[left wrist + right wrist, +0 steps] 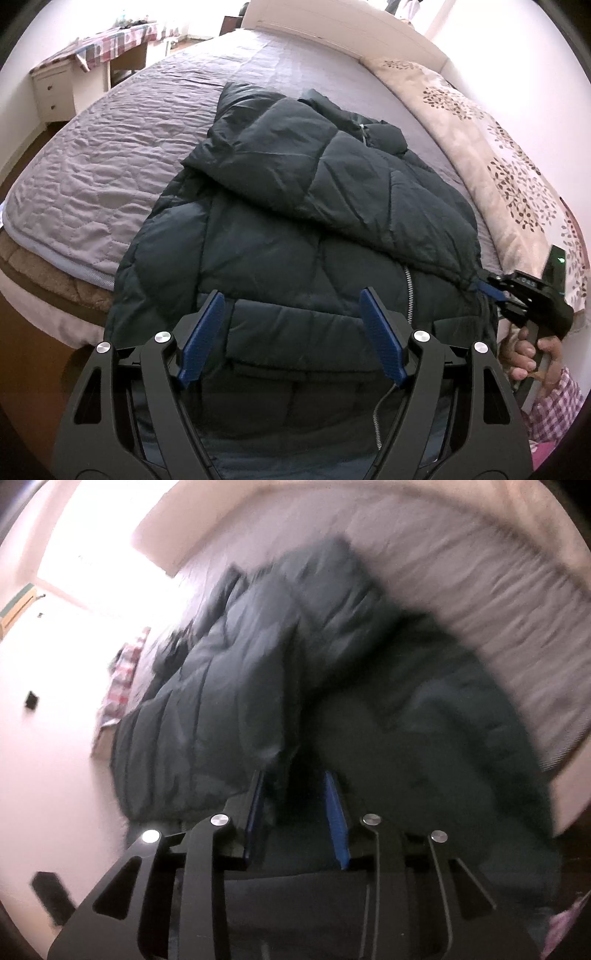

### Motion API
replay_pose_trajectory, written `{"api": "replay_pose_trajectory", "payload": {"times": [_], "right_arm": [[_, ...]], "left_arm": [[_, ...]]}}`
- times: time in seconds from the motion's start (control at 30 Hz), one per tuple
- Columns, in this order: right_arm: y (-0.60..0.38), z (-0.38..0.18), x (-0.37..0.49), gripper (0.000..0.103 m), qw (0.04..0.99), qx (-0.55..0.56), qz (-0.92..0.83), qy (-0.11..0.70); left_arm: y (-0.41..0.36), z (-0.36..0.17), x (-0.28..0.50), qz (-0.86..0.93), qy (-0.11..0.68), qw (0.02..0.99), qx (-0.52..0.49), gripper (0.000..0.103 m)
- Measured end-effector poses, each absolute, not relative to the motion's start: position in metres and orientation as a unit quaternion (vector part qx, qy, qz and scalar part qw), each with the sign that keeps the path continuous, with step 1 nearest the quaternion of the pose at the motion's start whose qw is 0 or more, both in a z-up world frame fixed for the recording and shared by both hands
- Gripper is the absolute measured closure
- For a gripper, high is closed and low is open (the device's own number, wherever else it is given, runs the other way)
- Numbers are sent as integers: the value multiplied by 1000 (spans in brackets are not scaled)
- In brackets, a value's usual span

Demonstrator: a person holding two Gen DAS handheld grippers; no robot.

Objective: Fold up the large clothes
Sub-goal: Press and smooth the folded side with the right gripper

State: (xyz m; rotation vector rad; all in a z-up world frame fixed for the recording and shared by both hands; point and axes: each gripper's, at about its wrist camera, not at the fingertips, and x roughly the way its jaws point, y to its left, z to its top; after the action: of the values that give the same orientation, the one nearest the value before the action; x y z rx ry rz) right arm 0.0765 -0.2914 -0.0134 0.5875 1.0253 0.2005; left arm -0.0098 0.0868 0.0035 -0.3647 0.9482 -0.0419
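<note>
A dark quilted puffer jacket (280, 206) lies on the bed, one sleeve folded across its front, zipper (408, 291) showing. My left gripper (291, 299) is open above the jacket's lower front, holding nothing. My right gripper (491, 291) is at the jacket's right edge, shut on the sleeve cuff. In the blurred right wrist view the right gripper (295, 775) has dark jacket fabric (207, 701) pinched between its blue pads (334, 812).
The bed has a grey quilted cover (110, 155). A beige leaf-patterned blanket (498, 158) runs along the right side. A white desk with a plaid cloth (85, 55) stands far left. A white headboard (343, 26) is behind.
</note>
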Motion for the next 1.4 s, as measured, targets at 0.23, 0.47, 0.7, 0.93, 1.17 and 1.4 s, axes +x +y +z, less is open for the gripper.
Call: {"api": "replay_pose_trajectory", "payload": {"times": [0.23,0.47,0.7,0.93,1.17,1.4], "right_arm": [[-265,10,83,83,844,237,170,451],[-258,-7,108,83,816,289,154,476],[-297,-8,100,83,822,301,106,472],[-300,-6,107,30,824,308,102,464],[-262,-29,122,72,810,236,118,524],[-278,-11,103,98,829,247,135,484]], "left_arm": [[88,3,-5,-14,453,872,-185,29],[97,11,-1,0,441,881,-172,29],[125,19,14,20,419,887,-194,29],[137,32,32,28,399,897,-189,29],[142,32,42,35,399,896,-191,29],[144,35,47,39,396,899,-182,29]]}}
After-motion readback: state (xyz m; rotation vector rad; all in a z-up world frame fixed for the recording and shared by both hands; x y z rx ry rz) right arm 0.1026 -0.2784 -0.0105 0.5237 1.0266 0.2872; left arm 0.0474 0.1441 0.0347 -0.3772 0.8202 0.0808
